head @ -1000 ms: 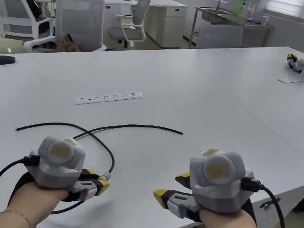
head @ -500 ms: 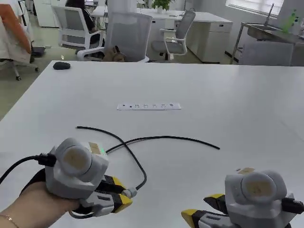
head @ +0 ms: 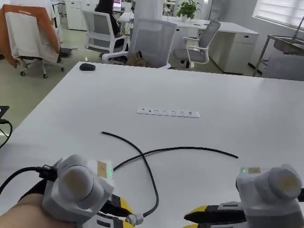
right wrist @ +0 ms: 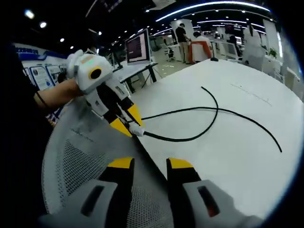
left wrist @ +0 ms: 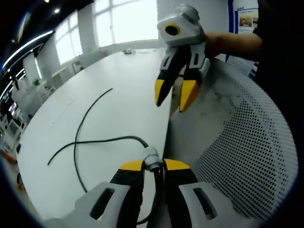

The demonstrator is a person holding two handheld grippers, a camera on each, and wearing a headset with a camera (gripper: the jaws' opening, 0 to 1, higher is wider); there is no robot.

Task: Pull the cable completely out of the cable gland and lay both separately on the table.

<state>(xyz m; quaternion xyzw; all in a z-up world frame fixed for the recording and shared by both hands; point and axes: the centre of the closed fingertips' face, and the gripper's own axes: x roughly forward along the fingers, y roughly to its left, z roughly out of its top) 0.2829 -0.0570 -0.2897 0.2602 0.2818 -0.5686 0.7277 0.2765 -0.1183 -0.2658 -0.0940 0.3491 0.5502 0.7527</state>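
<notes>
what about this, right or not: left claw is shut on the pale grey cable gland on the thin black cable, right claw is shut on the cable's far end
No: the right gripper view shows the right claw open and empty, the far end of the thin black cable lying free on the white table. The left claw is shut on the pale grey cable gland.

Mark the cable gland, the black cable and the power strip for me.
cable gland [left wrist: 151, 157]: left gripper view, its pale body between the jaw tips.
black cable [head: 175, 149]: head view, middle of the long strand lying on the table.
power strip [head: 168, 112]: head view, centre of its top face.
</notes>
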